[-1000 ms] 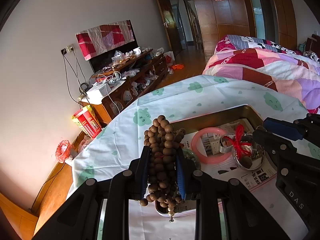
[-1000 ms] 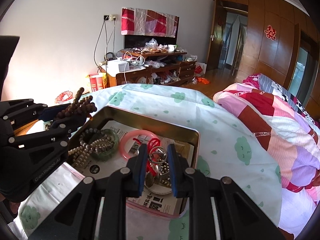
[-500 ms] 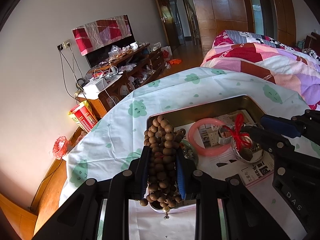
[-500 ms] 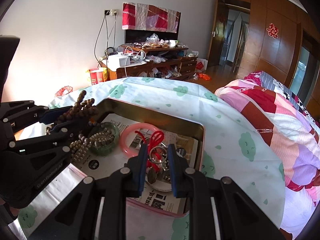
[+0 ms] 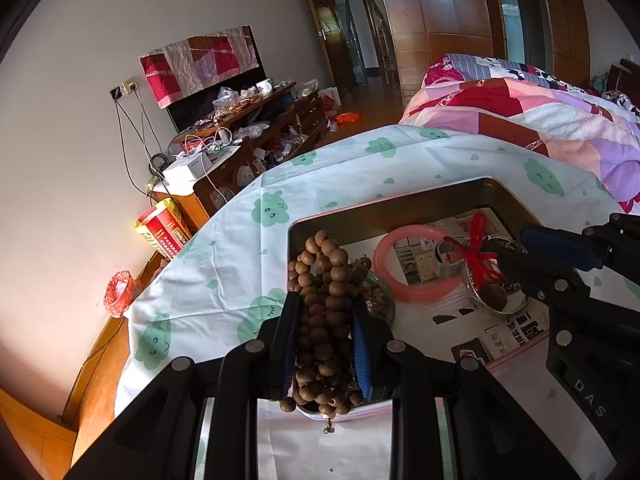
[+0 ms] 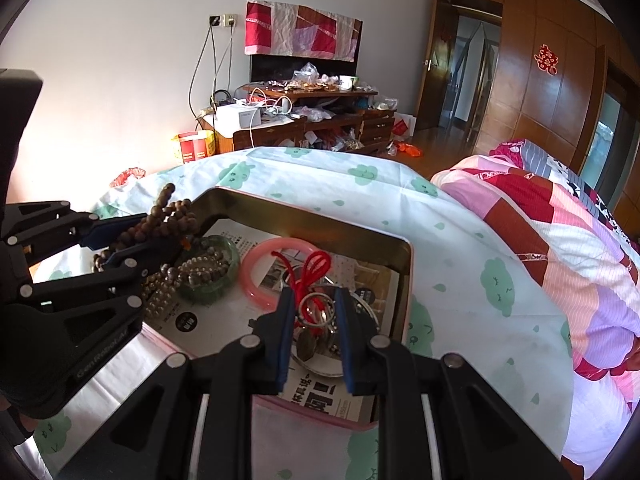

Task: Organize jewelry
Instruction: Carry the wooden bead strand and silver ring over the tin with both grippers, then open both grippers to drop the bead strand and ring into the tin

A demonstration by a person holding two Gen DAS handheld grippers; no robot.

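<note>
Cloud-printed cloth is covering the tabletop (image 6: 360, 196), and a shallow metal tin (image 6: 404, 276) lined with newspaper is sitting on it. At the tin's near-left corner, the left tongs (image 5: 325, 322) are clamping a bundle of brown wooden beads (image 5: 326, 300). Over the tin's right half, beside the pink bangle (image 6: 260, 276), the right tongs (image 6: 314, 312) are standing partly open around a red-corded ring cluster (image 6: 314, 280); whether they are gripping it is unclear.

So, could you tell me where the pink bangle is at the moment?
The pink bangle lies flat in the tin tray, mid-frame in both views, between the green bangle and the red cord.
</note>
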